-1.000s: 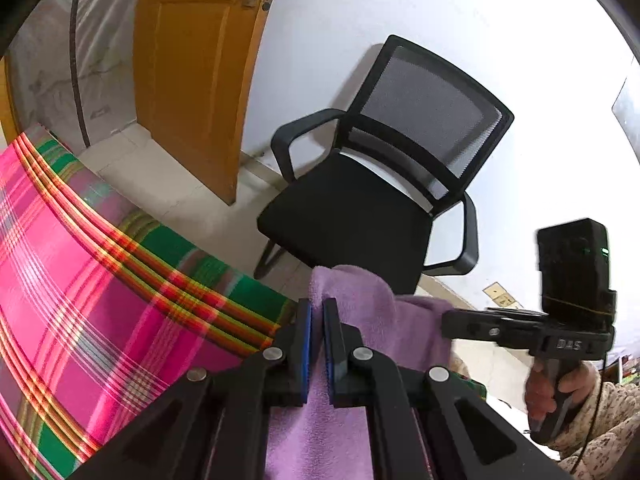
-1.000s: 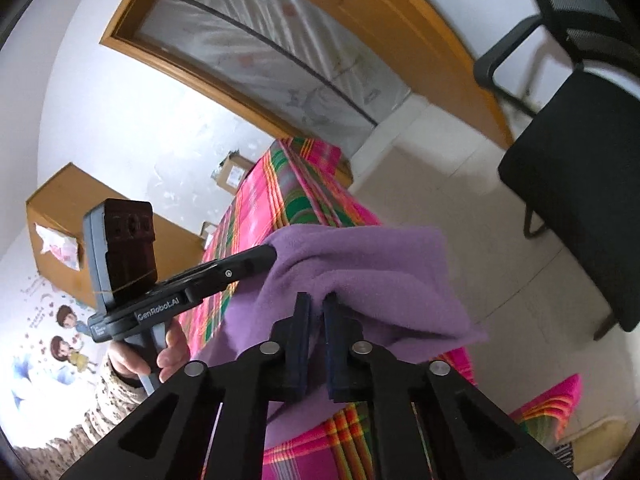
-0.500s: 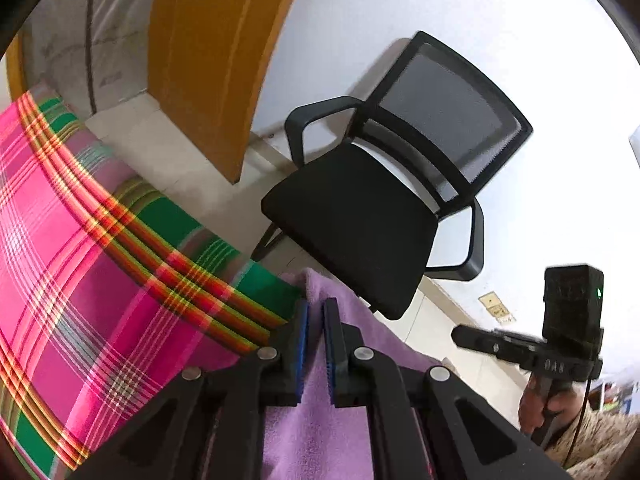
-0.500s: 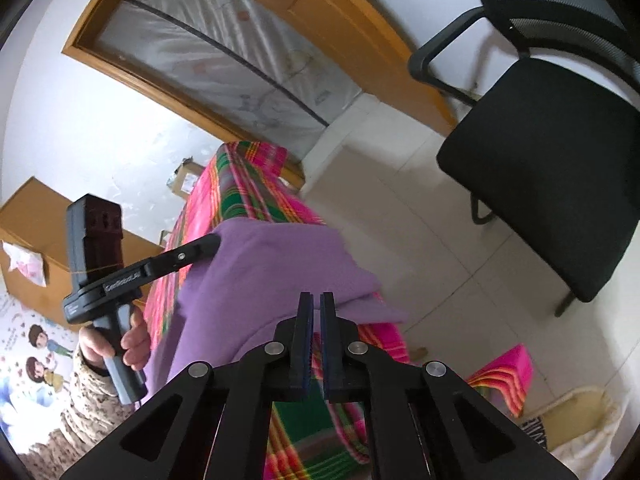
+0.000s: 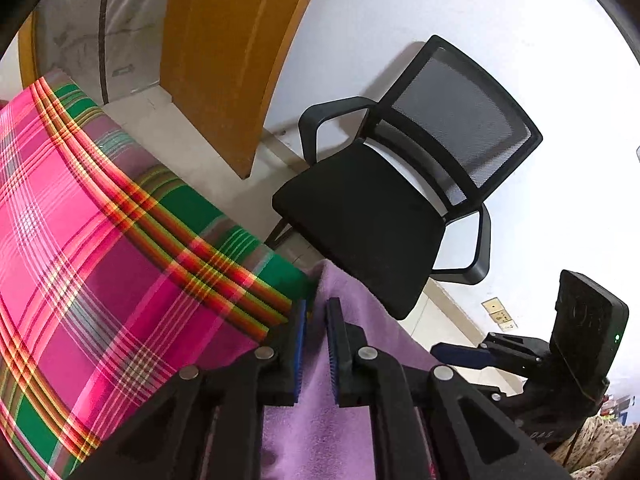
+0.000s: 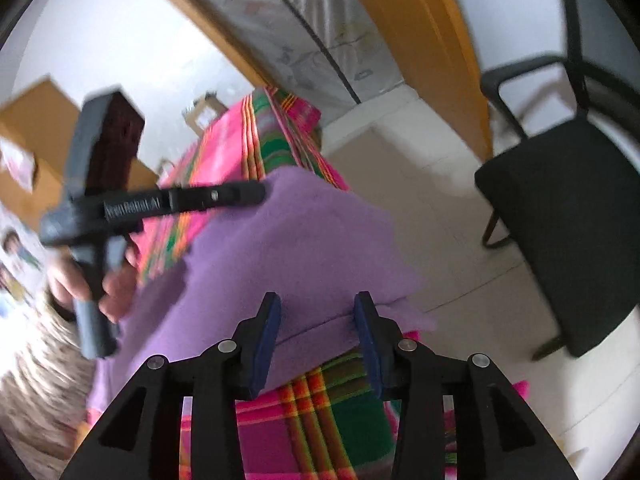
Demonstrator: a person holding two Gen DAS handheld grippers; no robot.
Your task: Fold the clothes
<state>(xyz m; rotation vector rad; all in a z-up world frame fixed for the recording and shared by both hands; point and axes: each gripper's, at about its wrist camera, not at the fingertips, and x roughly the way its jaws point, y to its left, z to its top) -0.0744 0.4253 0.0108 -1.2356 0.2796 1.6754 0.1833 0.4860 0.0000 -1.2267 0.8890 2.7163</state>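
Observation:
A purple cloth (image 5: 320, 420) hangs over the far edge of the table, which is covered in pink plaid (image 5: 100, 260). My left gripper (image 5: 316, 320) is shut on one corner of the cloth, which runs up between the blue pads. In the right wrist view the left gripper (image 6: 260, 194) pinches that corner of the purple cloth (image 6: 288, 248) above the plaid. My right gripper (image 6: 318, 312) stands open over the cloth's near edge, pads wide apart and holding nothing. It also shows at the right of the left wrist view, right gripper (image 5: 440, 350).
A black mesh office chair (image 5: 360, 216) stands on the tiled floor just past the table edge, chair (image 6: 568, 216). An orange wooden door (image 5: 224, 60) is behind it. Cardboard boxes (image 6: 24, 120) sit against the far wall. A person's hand (image 6: 68, 280) holds the left handle.
My right gripper has opened and let go of the purple cloth. The cloth has come down onto the table edge, and both grippers have moved lower and forward.

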